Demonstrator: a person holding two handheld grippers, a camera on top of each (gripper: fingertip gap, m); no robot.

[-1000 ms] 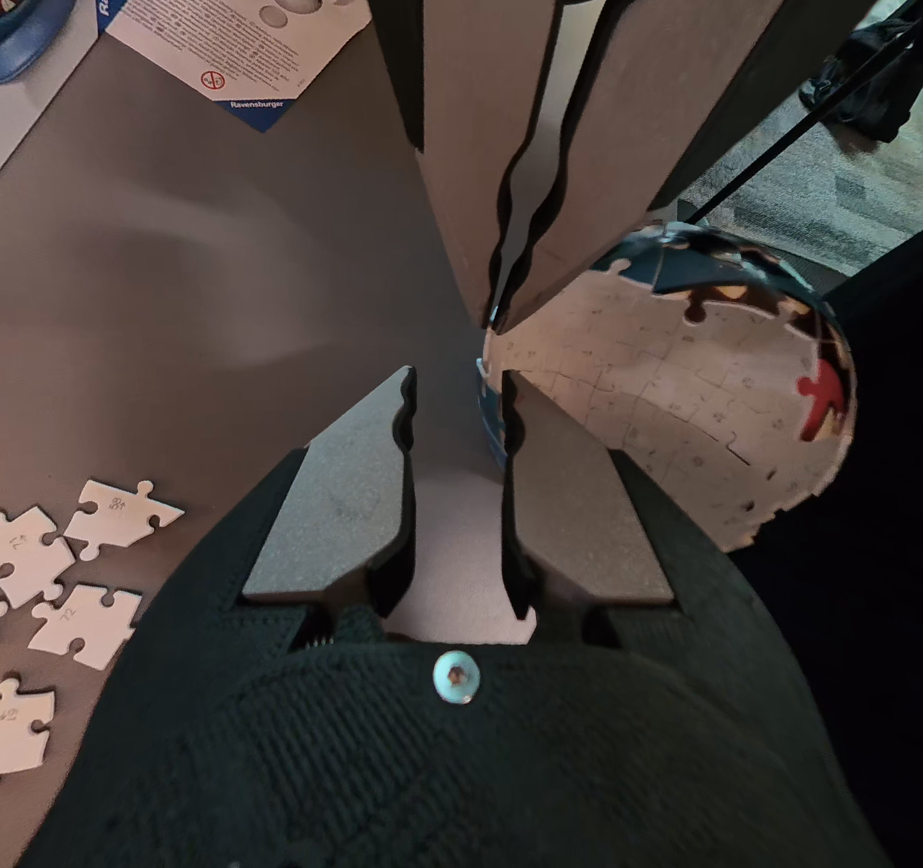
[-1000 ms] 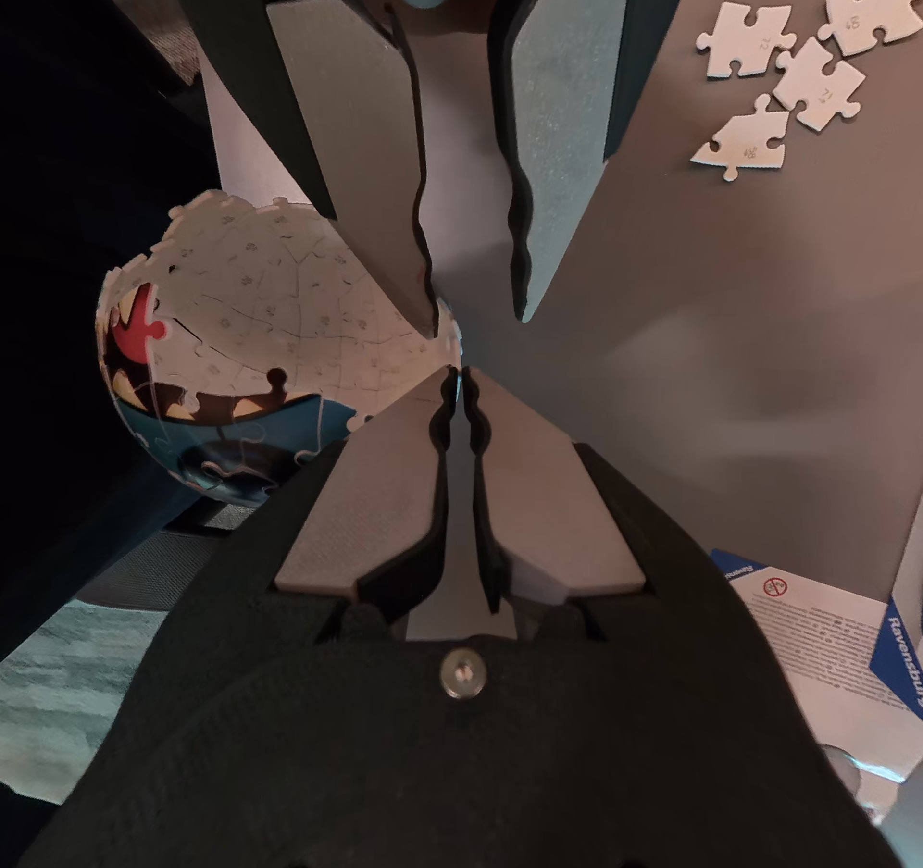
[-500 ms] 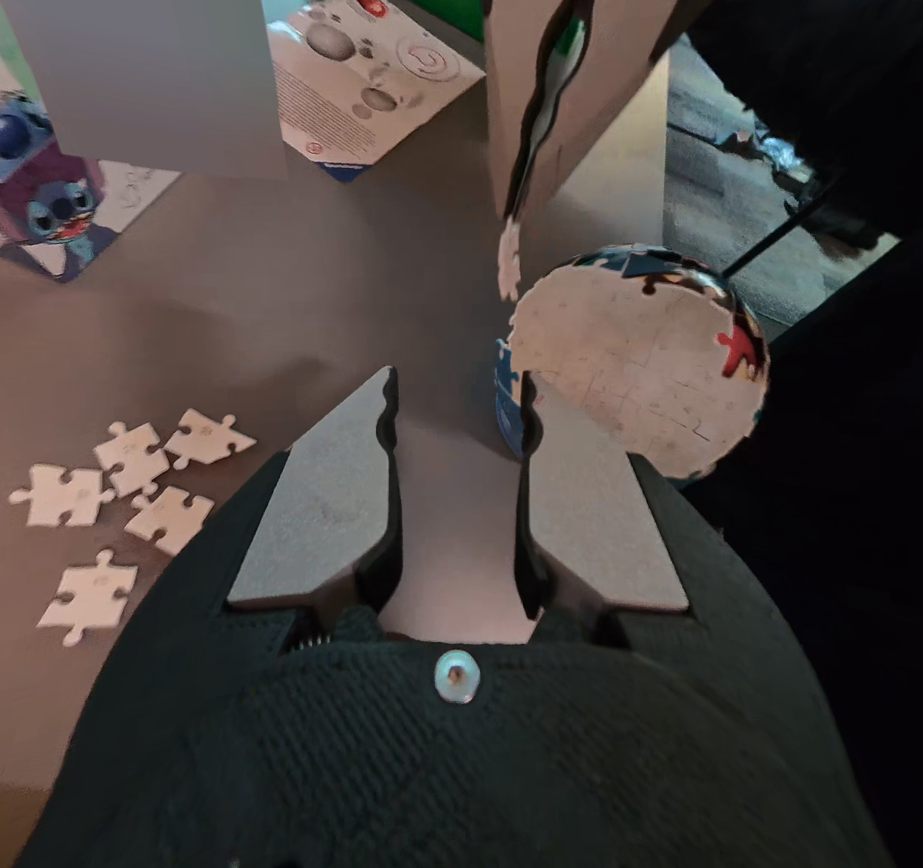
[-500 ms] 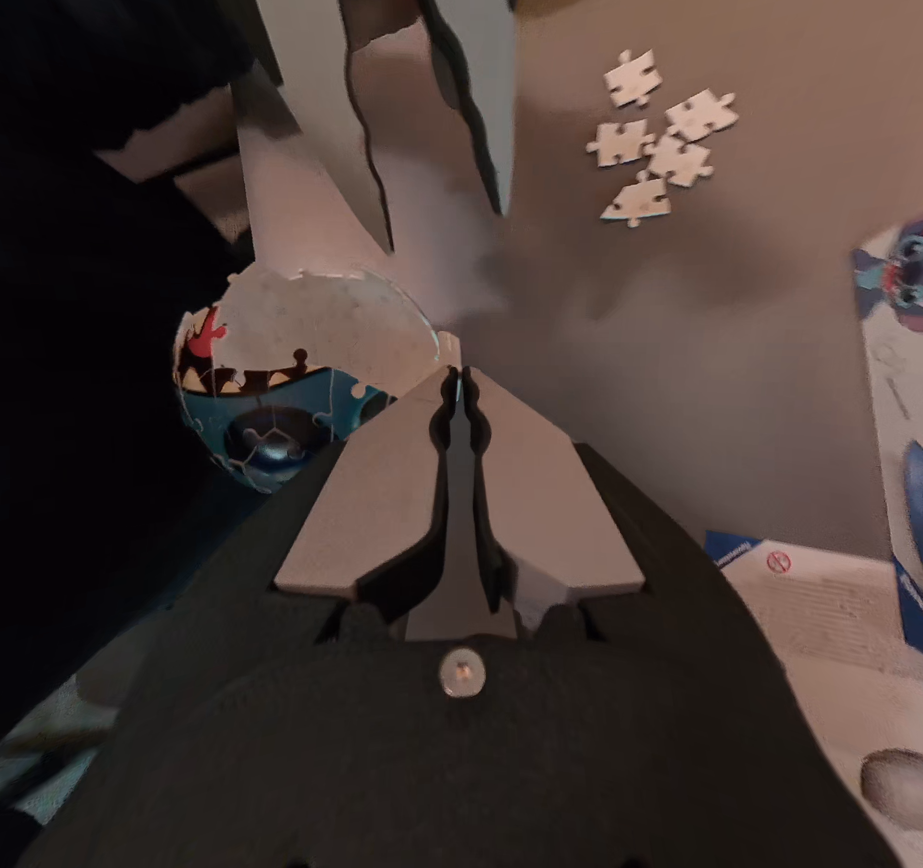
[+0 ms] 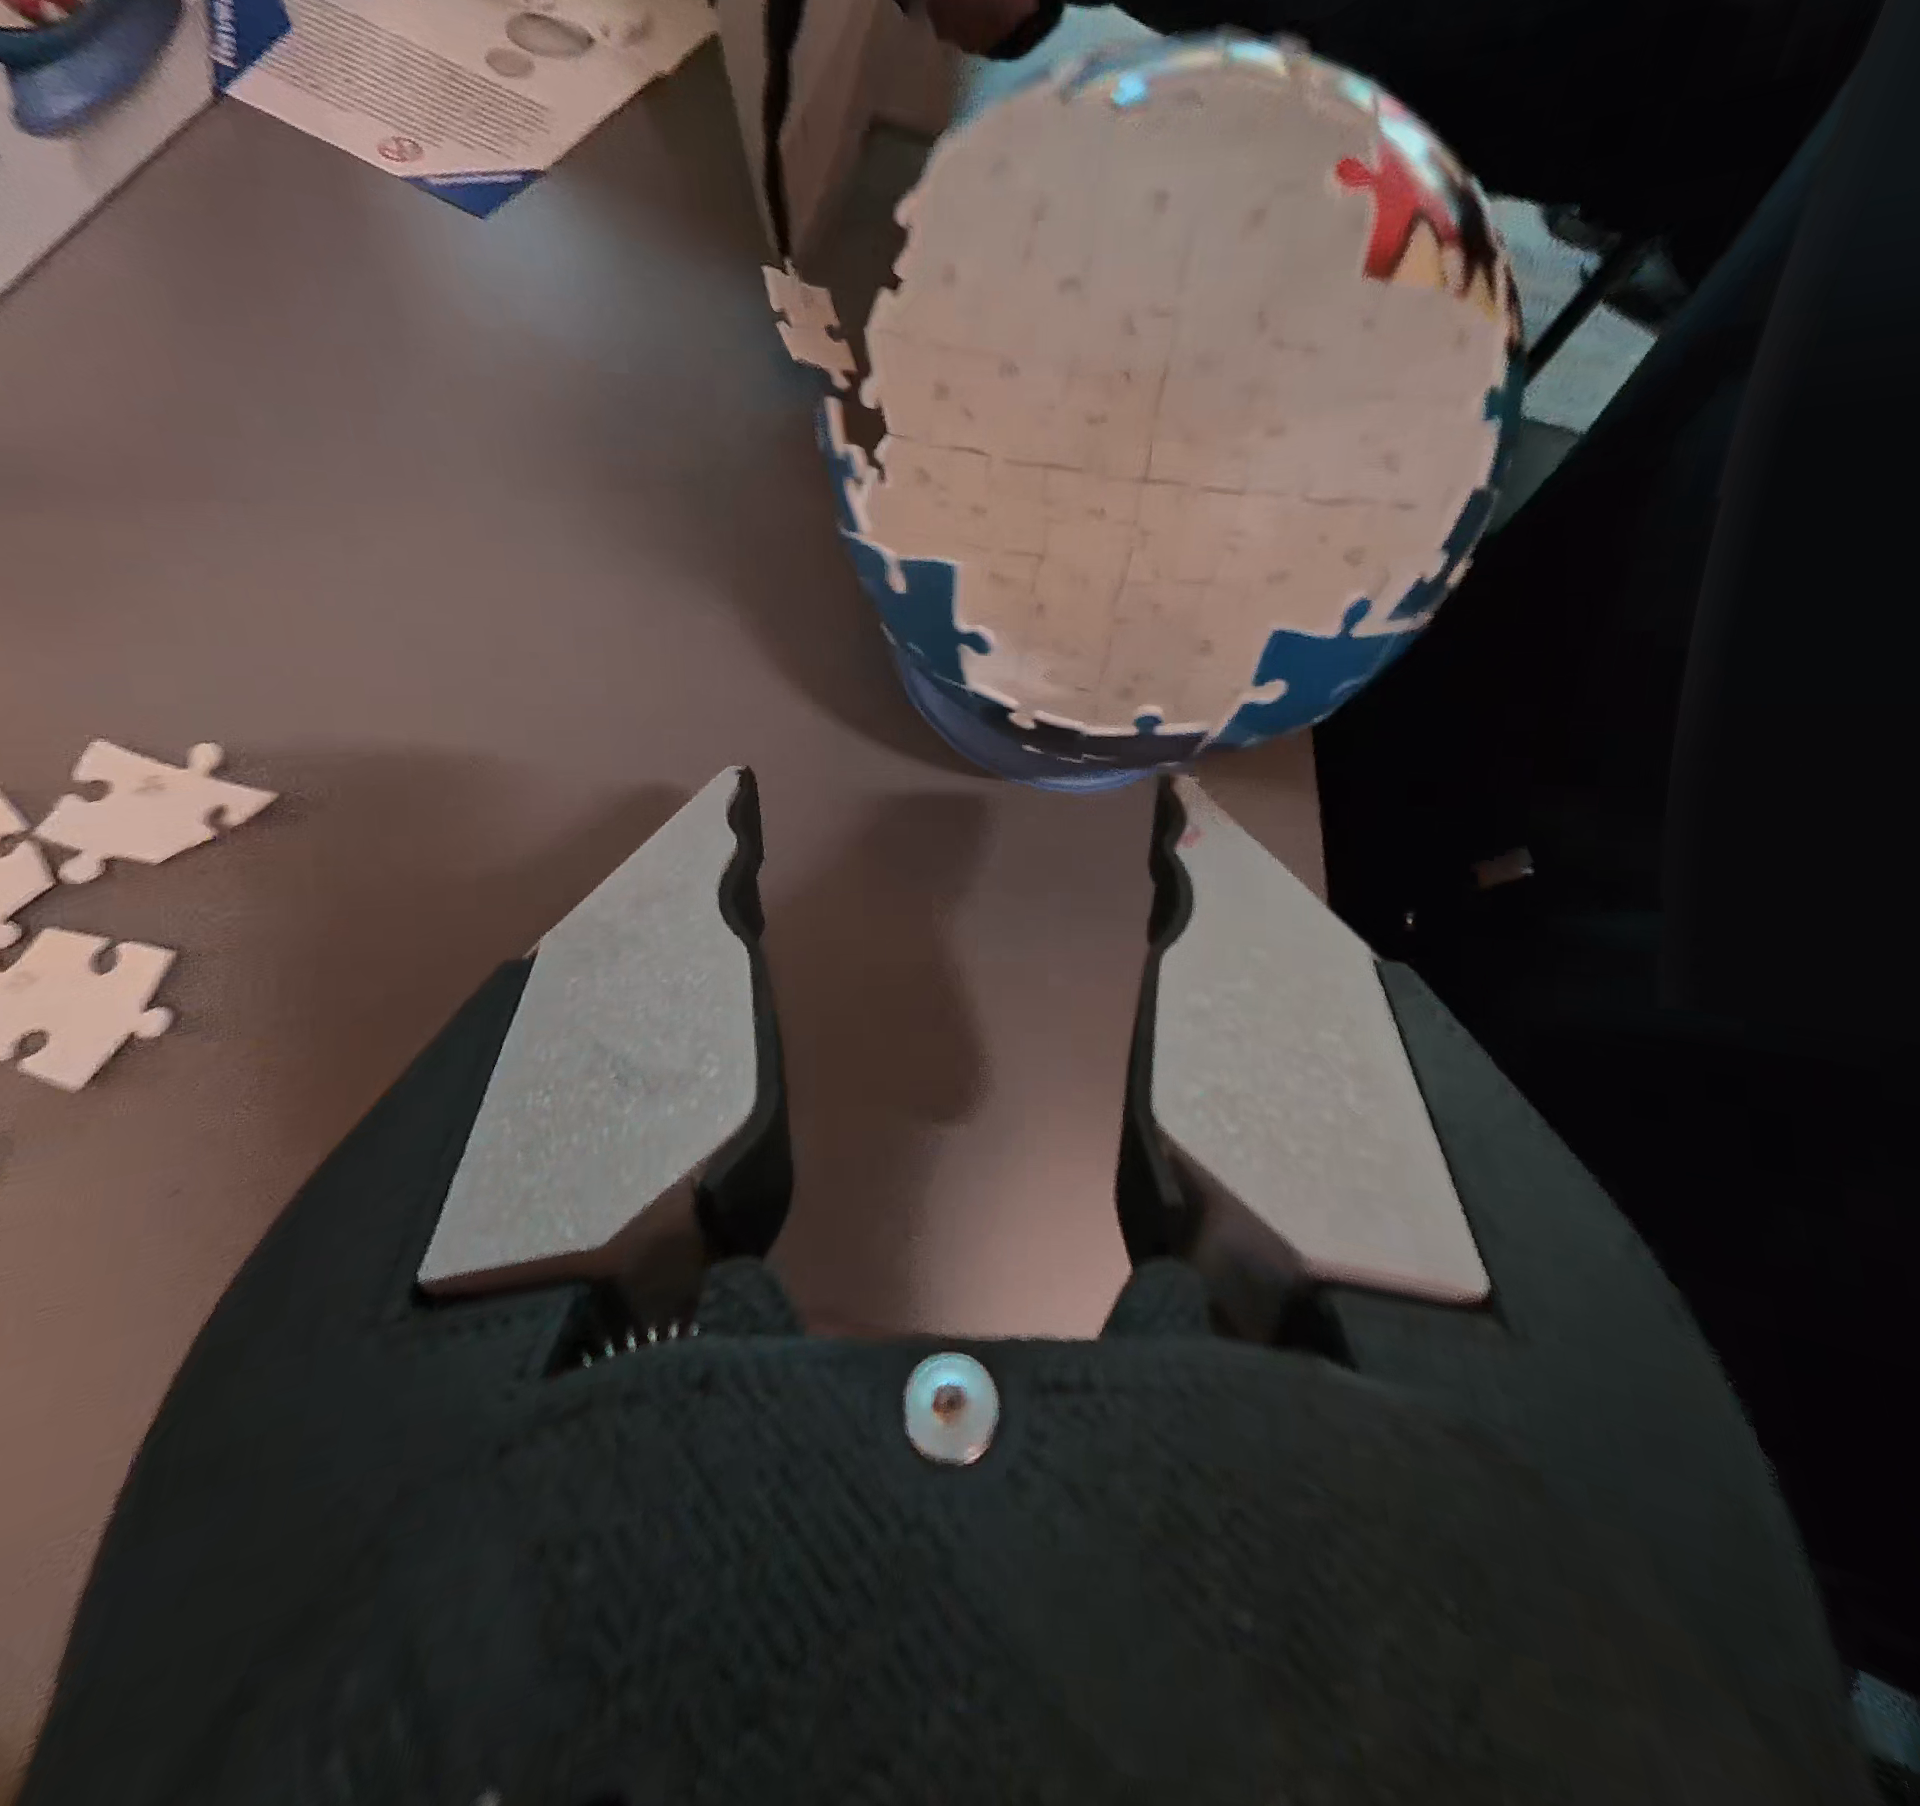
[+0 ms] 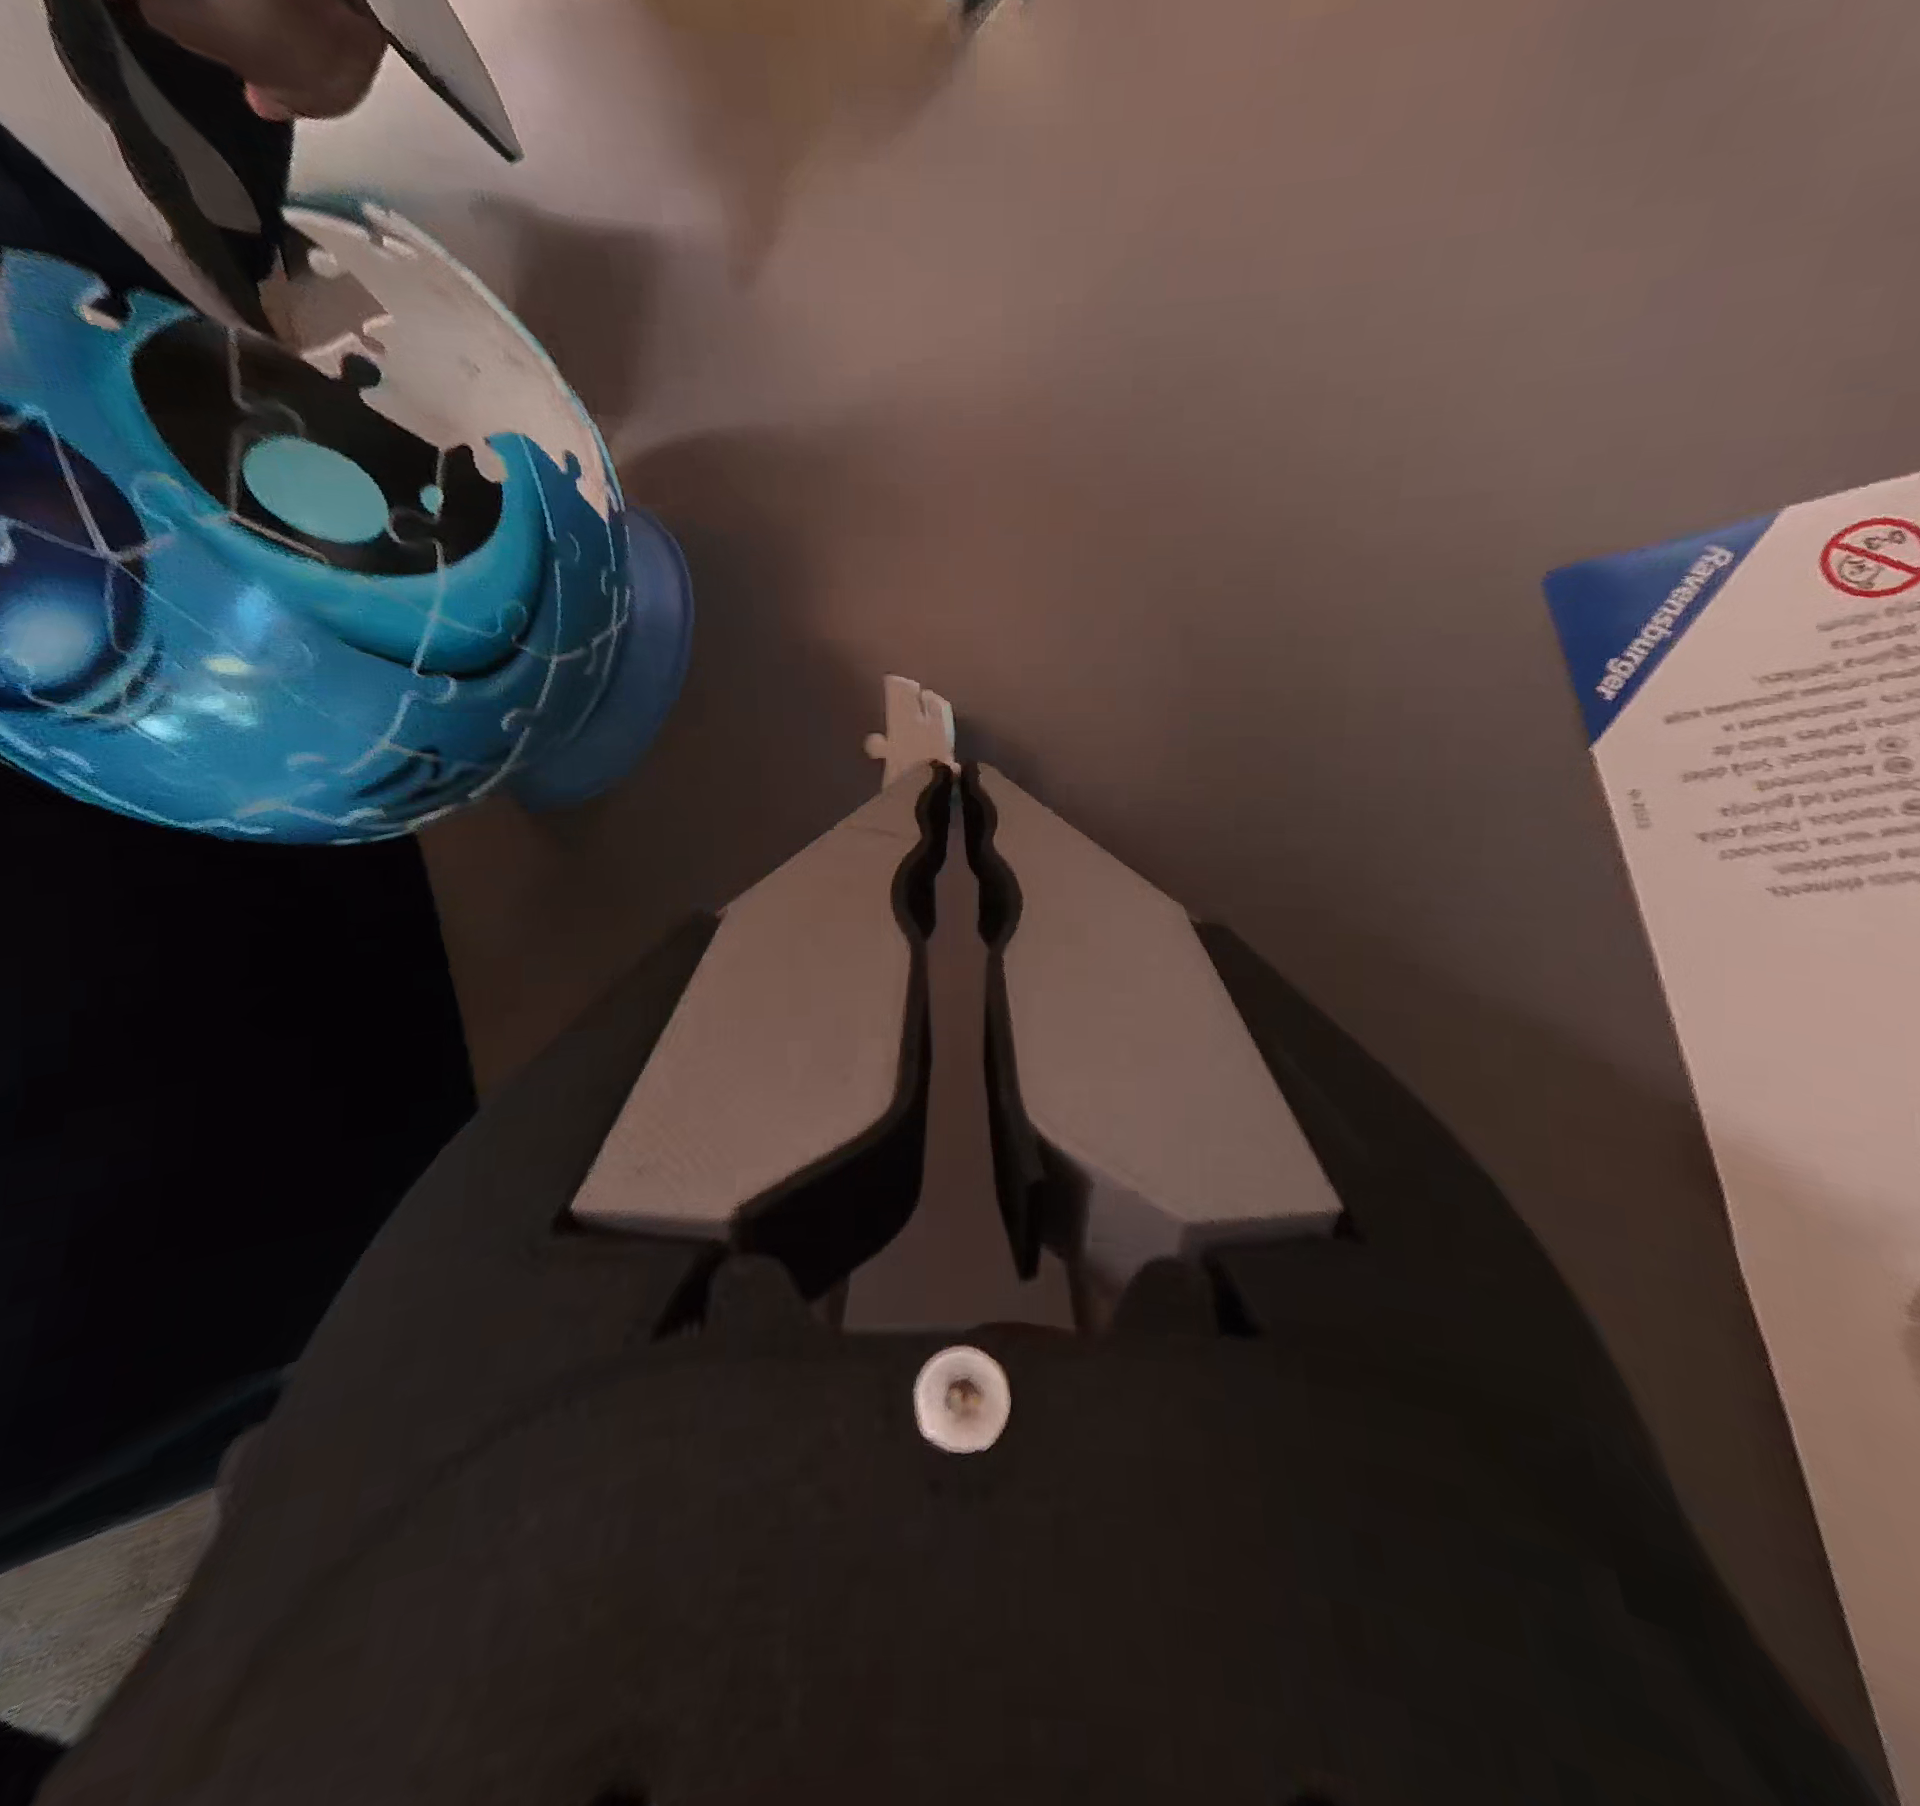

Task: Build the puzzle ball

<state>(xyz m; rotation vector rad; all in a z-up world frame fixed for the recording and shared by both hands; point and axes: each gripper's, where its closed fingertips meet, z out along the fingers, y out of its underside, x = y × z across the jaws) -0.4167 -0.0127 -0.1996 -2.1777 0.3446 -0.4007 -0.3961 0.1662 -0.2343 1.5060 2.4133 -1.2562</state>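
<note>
Beside the half-built puzzle ball [image 5: 1174, 426] on the table [image 5: 416, 509], the right hand-held gripper [image 6: 948, 769], clamped on a white puzzle piece [image 6: 914, 722], has drawn back slightly, while the left hand-held gripper [image 5: 951, 806] has spread apart, so fitting remains.

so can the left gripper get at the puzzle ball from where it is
Probably yes: the left gripper is open, and the puzzle ball sits just past its fingertips on the table with nothing between them.

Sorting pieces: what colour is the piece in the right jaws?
White, the piece shows best in the right wrist view.
</note>
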